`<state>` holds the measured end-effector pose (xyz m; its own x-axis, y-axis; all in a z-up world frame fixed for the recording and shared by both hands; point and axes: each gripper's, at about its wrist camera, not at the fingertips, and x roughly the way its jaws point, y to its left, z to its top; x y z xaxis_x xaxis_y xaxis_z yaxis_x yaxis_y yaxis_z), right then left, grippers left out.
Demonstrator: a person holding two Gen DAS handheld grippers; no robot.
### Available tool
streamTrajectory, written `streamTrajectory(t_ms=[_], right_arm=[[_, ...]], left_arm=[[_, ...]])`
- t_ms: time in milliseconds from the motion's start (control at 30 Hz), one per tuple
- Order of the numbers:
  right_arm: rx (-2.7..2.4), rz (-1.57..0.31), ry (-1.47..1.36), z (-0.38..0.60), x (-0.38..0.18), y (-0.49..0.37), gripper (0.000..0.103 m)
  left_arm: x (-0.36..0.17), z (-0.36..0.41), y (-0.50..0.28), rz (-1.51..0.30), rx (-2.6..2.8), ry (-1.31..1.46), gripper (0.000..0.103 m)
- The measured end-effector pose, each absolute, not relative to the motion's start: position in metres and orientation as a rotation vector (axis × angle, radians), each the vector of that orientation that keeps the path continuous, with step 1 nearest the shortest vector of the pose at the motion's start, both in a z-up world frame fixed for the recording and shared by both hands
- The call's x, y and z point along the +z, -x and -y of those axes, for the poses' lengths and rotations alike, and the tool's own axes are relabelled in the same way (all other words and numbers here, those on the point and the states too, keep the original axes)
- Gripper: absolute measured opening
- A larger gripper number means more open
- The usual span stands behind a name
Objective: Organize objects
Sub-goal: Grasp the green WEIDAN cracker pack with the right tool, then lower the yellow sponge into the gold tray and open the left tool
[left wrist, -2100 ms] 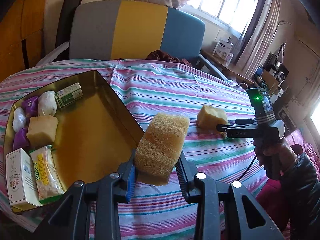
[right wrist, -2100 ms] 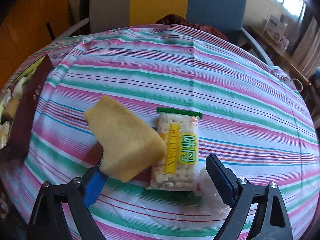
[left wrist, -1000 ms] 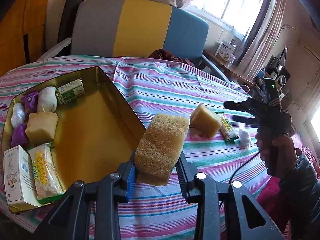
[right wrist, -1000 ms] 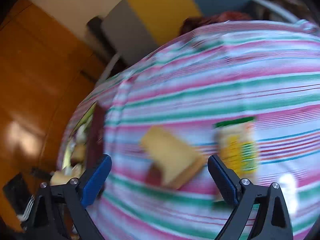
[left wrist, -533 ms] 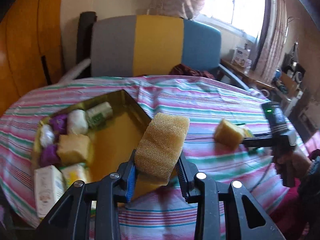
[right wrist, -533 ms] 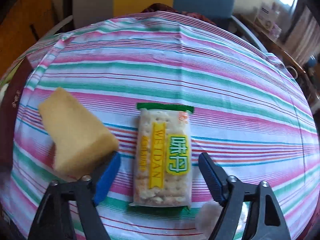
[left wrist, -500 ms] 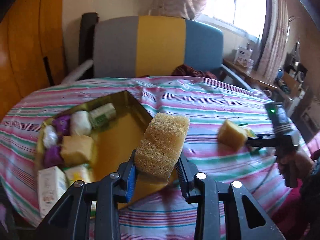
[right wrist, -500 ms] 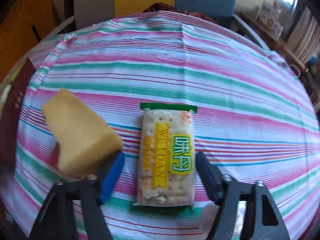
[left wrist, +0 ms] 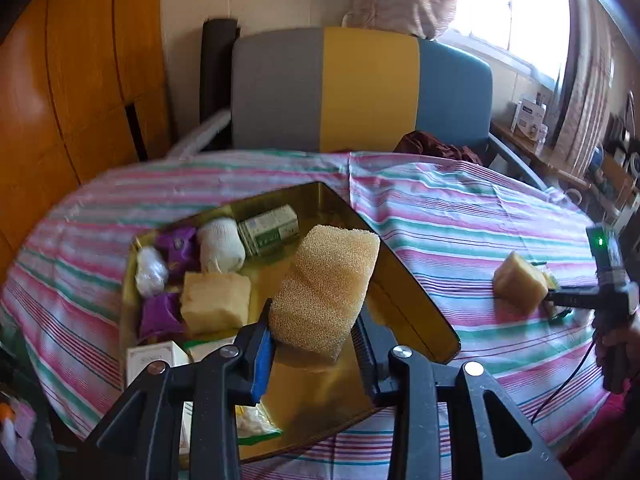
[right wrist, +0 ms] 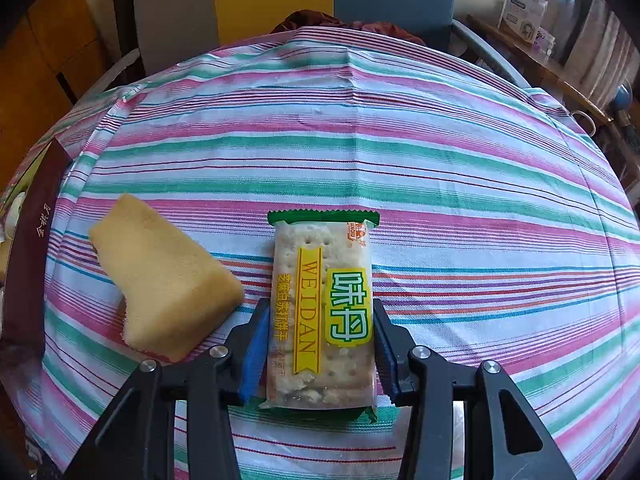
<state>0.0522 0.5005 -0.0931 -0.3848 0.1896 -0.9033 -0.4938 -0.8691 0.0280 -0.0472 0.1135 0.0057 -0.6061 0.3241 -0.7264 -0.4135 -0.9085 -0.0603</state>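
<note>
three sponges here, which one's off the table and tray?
The coarse sponge, clamped in the left gripper over the tray. One sits in the tray, one on the cloth.

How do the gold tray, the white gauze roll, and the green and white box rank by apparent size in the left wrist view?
1. Gold tray, clearly largest.
2. White gauze roll and green and white box look alike; no ranking between them.

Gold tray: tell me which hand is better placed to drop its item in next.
Left. The left gripper already holds its sponge over the gold tray. The right gripper is shut on the cracker packet, which lies on the striped cloth, off to the tray's side.
</note>
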Motion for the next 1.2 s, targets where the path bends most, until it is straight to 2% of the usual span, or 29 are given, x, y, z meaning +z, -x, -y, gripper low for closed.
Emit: streamTrajectory(t_ms=[100, 200, 400, 667, 767, 900, 1033, 1100, 1200], right_arm=[[2.276, -0.418, 1.422, -0.502, -0.093, -0.053, 0.047], [2.274, -0.427, 1.394, -0.508, -0.091, -0.053, 0.047], [2.29, -0.457, 1.321, -0.514, -0.078, -0.059, 0.047], [2.302, -0.479, 1.249, -0.518, -0.067, -0.067, 0.047], [2.308, -0.467, 1.244, -0.518, -0.066, -0.066, 0.047], [2.314, -0.471, 1.221, -0.52, -0.063, -0.068, 0.047], [2.318, -0.473, 1.195, -0.522, -0.061, -0.07, 0.047], [2.316, -0.477, 1.189, -0.523, -0.061, -0.071, 0.047], [2.311, -0.483, 1.172, -0.525, -0.059, -0.073, 0.047]], left_arm=[[-0.004, -0.085, 0.082, 0.104, 2.406, 1.256, 0.035], [-0.01, -0.064, 0.104, 0.233, 2.396, 1.318, 0.035], [-0.019, -0.05, 0.136, 0.239, 2.427, 1.369, 0.035], [-0.03, -0.091, 0.161, 0.165, 2.418, 1.387, 0.036], [-0.045, -0.106, 0.173, 0.163, 2.409, 1.46, 0.037], [-0.08, -0.112, 0.191, 0.074, 2.445, 1.588, 0.04], [-0.077, -0.106, 0.187, 0.11, 2.463, 1.56, 0.05], [-0.072, -0.103, 0.183, 0.128, 2.469, 1.537, 0.059], [-0.054, -0.098, 0.168, 0.111, 2.506, 1.462, 0.063]])
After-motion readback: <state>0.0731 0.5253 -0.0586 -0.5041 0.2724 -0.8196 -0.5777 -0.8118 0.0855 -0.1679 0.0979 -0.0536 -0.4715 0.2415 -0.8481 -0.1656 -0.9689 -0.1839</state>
